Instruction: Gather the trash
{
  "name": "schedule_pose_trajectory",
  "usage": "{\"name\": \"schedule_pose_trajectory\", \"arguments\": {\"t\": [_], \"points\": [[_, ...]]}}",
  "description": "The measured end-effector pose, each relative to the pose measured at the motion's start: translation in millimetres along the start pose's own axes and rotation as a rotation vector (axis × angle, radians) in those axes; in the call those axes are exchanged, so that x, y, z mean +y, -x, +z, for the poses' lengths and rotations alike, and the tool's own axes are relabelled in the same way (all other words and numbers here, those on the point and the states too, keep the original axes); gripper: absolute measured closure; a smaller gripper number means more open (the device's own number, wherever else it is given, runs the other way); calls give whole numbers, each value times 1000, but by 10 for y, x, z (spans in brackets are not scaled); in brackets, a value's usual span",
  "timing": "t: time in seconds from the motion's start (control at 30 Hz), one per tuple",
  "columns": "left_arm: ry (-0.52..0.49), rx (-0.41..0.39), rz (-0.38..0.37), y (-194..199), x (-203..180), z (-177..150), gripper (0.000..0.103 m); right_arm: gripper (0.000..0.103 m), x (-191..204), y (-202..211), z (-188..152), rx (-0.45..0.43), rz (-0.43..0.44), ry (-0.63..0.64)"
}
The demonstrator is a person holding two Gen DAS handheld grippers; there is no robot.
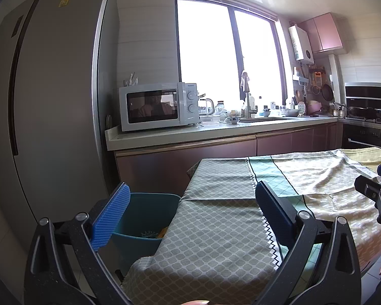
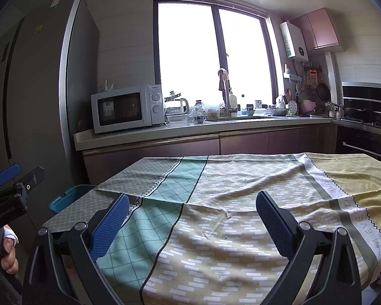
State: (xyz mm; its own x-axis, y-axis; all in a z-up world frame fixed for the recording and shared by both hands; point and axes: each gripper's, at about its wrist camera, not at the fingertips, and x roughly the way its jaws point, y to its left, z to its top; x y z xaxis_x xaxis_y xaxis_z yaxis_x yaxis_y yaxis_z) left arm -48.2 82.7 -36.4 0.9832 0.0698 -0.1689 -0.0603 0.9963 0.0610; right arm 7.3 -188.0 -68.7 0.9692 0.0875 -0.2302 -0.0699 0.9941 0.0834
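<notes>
A teal trash bin point(image 1: 144, 218) stands on the floor at the left end of the table, with some yellowish scraps point(image 1: 162, 233) inside; its rim also shows in the right wrist view point(image 2: 68, 195). My left gripper point(image 1: 190, 211) is open and empty, held over the table's left end beside the bin. My right gripper point(image 2: 193, 218) is open and empty above the middle of the tablecloth point(image 2: 228, 203). No loose trash shows on the cloth. The left gripper's body shows at the left edge of the right wrist view point(image 2: 10, 190).
A patchwork tablecloth covers the table point(image 1: 241, 203). A tall grey fridge point(image 1: 50, 101) stands on the left. Behind are a counter point(image 1: 190, 132) with a white microwave point(image 1: 160, 105), a sink and dishes, and a stove with pans point(image 1: 368, 111) at the right.
</notes>
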Motion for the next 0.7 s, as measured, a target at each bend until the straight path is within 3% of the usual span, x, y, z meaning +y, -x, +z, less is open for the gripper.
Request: {"name": "schedule_pose_trajectory", "arguments": {"t": [0.7], "points": [[7,-7,8,0,-8,25,6,6,24,4,-1,-6,-4,5]]}}
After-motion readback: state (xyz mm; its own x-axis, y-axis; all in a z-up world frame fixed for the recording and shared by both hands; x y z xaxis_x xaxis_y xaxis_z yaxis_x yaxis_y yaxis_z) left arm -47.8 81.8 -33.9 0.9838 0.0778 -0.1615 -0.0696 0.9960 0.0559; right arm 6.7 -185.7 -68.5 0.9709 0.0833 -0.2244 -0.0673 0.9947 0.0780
